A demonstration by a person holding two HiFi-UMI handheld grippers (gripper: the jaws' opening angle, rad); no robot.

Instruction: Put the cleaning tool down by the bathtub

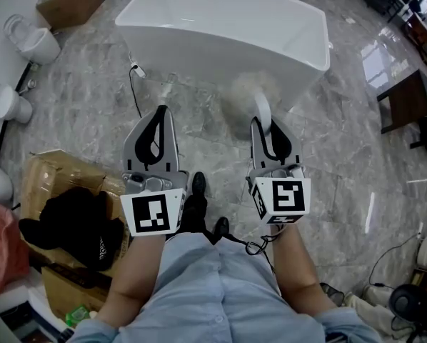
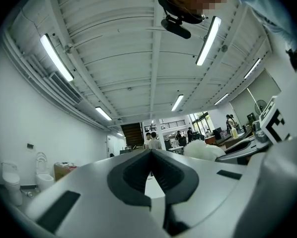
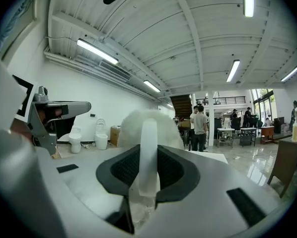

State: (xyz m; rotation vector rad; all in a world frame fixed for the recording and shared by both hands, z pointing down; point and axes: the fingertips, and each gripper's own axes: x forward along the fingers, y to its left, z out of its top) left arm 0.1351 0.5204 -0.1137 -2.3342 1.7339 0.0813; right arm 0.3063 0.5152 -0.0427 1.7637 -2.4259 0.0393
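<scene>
head: steeply down over bathtub [image 1: 220, 27] | gripper views: tilted up, sharing ceiling [image 2: 138, 58]

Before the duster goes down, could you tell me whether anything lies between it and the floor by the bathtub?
Nothing visible does. The duster, held in the right gripper, hangs over bare floor in front of the bathtub. A cable lies on the floor further left, clear of it.
</scene>
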